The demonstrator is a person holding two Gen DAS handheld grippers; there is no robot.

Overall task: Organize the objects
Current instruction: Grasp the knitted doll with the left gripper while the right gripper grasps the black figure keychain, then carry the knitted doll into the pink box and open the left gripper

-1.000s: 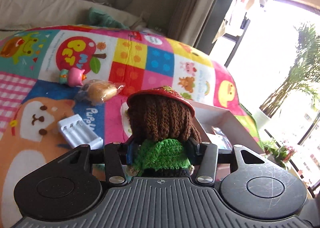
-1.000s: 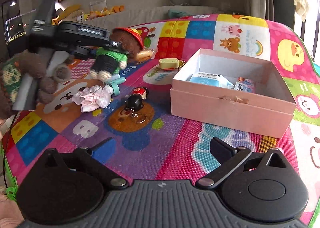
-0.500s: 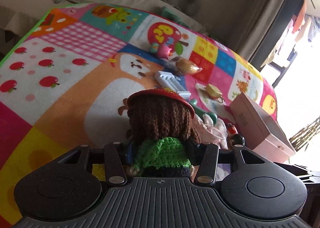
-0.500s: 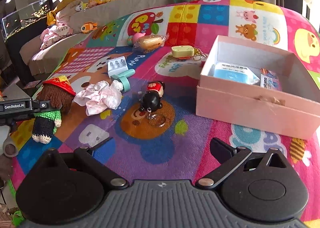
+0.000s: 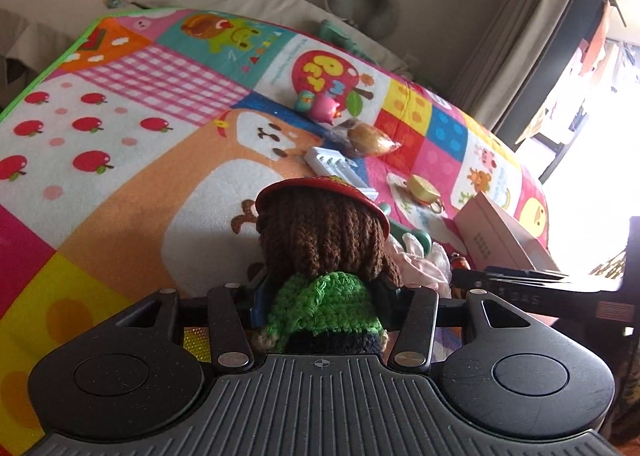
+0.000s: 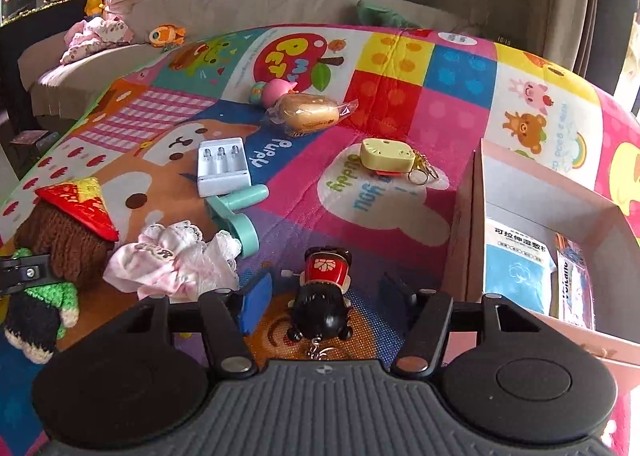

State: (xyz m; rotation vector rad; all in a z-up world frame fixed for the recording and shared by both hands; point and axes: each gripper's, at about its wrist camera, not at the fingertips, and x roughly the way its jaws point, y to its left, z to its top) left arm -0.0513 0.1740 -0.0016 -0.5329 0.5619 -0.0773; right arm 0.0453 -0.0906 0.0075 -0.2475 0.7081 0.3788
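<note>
Your left gripper (image 5: 324, 298) is clamping the crocheted doll (image 5: 326, 256) between its fingers. Beside the pink box (image 6: 540, 256), your right gripper (image 6: 324, 296) is closing its half-open fingers around, not yet touching, the black figurine keychain (image 6: 322, 298).

Box (image 6: 516, 192) stood on mat (image 6: 400, 104), right; packets (image 6: 516, 268) lay inside. Figurine (image 6: 324, 296) lay left of box, cloth (image 6: 172, 260) further left, doll (image 6: 60, 240) at far left. Charger (image 6: 222, 166) and keychain (image 6: 386, 156) lay behind.

Both wrist views look obliquely down, low and close, sharing the play mat (image 5: 120, 176) (image 6: 400, 104).
</note>
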